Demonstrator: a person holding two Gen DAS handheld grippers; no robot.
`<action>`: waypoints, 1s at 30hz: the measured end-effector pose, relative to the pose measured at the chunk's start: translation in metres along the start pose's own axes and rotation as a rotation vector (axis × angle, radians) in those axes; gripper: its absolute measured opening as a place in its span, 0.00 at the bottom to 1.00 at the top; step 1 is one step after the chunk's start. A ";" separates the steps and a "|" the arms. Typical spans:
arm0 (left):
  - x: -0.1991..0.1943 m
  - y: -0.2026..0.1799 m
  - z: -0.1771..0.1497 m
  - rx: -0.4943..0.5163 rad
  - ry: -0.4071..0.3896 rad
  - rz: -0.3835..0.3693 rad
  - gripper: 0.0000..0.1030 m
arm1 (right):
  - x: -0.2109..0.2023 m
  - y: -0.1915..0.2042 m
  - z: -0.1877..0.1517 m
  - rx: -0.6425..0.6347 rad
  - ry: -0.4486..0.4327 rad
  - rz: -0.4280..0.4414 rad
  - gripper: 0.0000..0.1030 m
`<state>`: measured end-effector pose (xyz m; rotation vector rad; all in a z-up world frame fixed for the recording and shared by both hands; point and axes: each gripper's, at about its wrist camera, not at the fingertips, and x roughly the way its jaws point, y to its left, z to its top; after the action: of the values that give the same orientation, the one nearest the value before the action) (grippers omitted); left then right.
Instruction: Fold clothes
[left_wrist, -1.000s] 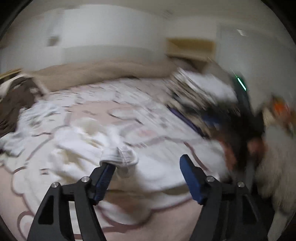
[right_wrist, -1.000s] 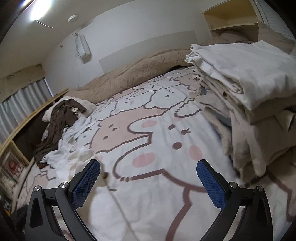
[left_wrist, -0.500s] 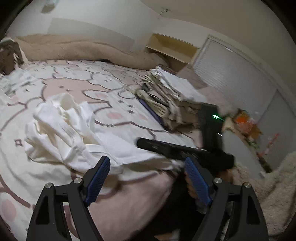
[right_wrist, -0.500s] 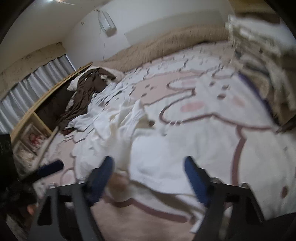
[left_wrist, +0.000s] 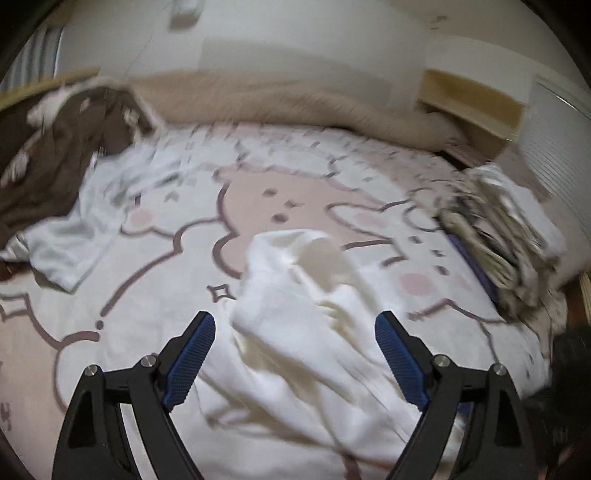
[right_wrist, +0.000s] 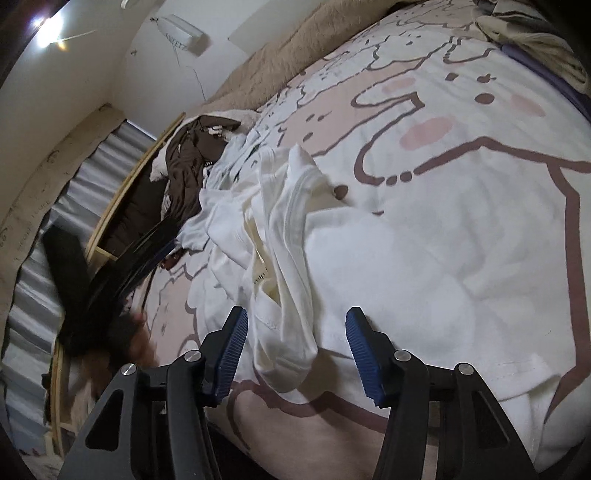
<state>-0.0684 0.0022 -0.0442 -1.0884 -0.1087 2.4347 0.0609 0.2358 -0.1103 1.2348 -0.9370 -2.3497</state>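
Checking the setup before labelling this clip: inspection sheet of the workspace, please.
Surface: bed cover with cartoon print, bare at centre.
Job's things: crumpled white shirt at the near edge; folded stack on the right.
Clutter: brown garment and white cloth on the left; beige blanket along the wall.
Grippers: left claw open over the shirt; right claw has just been closing, shirt fold between the pads, not pressed.
Cables: thin cord below the wall unit.
Surroundings: curtain, wooden shelf.

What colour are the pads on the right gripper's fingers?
Blue, ribbed pads on black fingers; clearest in the right wrist view.
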 end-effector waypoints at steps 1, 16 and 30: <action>0.010 0.007 0.004 -0.028 0.026 -0.016 0.80 | 0.000 -0.001 -0.001 -0.003 0.003 -0.001 0.54; -0.098 0.099 -0.039 -0.365 -0.195 0.016 0.06 | -0.012 -0.001 0.000 -0.044 -0.022 -0.006 0.54; -0.073 0.137 -0.065 -0.582 -0.018 0.030 0.20 | 0.030 0.039 -0.016 -0.282 0.057 -0.021 0.42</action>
<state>-0.0323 -0.1596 -0.0734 -1.3017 -0.8550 2.5025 0.0559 0.1844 -0.1082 1.1942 -0.5534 -2.3490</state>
